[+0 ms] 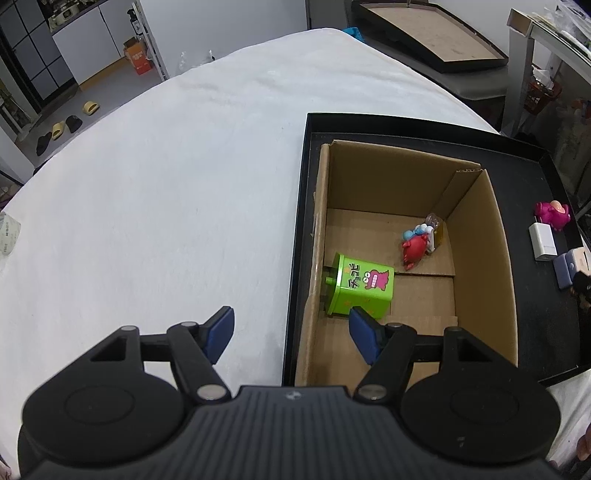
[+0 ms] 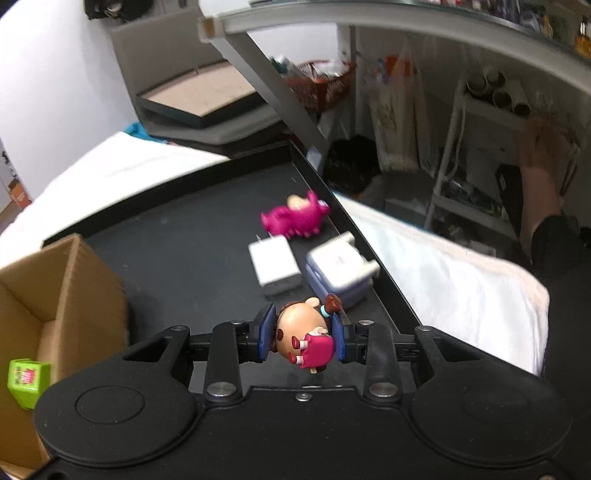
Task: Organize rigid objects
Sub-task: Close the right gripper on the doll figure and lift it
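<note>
My left gripper (image 1: 291,332) is open and empty, above the near left wall of the cardboard box (image 1: 495,236). In the box lie a green toy tin (image 1: 360,286) and a red crab figure (image 1: 415,247) with small toys beside it. The box stands in a black tray (image 1: 303,206). My right gripper (image 2: 303,338) is shut on a doll figure (image 2: 304,338) with a pink dress, held above the tray (image 2: 184,236). On the tray lie a pink bear toy (image 2: 295,218), a white charger (image 2: 275,264) and a blue-white adapter (image 2: 338,269). The green tin also shows in the right wrist view (image 2: 27,378).
The tray rests on a white cloth-covered table (image 1: 166,184). A second black tray (image 1: 432,33) sits beyond the table. A grey desk leg (image 2: 273,85) and shelves with clutter stand to the right. A person's arm (image 2: 539,192) is at far right.
</note>
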Available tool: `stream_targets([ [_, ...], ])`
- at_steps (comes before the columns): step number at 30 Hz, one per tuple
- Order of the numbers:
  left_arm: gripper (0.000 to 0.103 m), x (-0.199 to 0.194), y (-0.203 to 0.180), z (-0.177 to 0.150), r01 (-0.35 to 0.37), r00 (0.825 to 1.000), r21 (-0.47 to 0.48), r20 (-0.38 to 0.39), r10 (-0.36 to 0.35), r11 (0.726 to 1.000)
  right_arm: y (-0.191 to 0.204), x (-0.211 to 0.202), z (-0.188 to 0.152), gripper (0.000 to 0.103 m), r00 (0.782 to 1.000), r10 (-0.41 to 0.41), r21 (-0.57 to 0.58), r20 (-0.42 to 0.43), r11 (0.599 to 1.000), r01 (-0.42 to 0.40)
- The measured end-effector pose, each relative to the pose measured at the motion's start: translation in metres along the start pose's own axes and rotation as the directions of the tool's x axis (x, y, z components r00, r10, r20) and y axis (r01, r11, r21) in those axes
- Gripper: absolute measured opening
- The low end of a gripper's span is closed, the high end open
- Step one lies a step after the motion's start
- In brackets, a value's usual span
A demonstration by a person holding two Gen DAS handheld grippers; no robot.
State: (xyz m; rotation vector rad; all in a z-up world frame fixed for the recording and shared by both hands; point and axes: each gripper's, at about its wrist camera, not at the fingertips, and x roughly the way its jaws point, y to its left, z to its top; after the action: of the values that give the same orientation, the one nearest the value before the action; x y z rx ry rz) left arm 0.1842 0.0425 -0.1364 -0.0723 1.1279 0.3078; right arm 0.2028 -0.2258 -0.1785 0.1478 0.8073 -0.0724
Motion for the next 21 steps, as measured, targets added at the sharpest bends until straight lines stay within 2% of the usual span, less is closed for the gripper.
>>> stream_targets([
  [6,0.067,-0.001,0.004,0.0,0.014,1.0,-0.001,0.003,-0.014,1.0,0.016,-0.013,0.006,0.032,0.998,0.034,-0.069,0.048,0.997,-0.03],
  [21,0.067,-0.004,0.015,0.0,0.065,0.997,0.04,0.028,-0.067,0.997,0.06,-0.034,0.011,0.032,0.988,0.132,-0.178,0.085,0.977,-0.115],
])
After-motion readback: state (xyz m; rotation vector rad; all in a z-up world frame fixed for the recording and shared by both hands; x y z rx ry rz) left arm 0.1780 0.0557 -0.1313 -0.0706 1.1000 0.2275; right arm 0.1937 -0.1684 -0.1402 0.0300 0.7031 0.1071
